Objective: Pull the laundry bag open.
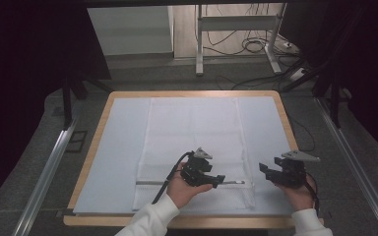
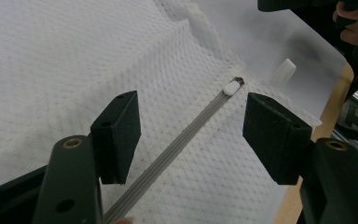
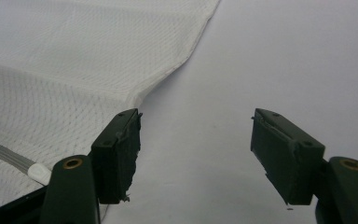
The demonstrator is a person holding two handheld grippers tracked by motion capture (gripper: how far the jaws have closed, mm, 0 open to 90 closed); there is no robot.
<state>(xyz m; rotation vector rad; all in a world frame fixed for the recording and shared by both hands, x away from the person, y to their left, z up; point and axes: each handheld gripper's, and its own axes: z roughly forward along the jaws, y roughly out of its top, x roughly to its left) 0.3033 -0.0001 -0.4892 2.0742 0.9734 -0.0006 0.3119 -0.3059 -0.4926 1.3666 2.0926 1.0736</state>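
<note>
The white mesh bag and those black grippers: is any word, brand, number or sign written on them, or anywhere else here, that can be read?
None: no readable text in any view.
White mesh bag: plain netting, no label or print.
Grey zipper and its white pull: unmarked.
Left gripper and right gripper: bare black, no brand or number.
Pale sheet on the table: blank.

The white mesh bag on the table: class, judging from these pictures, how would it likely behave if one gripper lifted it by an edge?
The white mesh bag would probably droop and fold: its thin netting already ripples and puckers in the left gripper view. It looks light for its spread, lying flat in a thin layer. The grey zipper seems the stiffest part, so that band may sag less.
</note>
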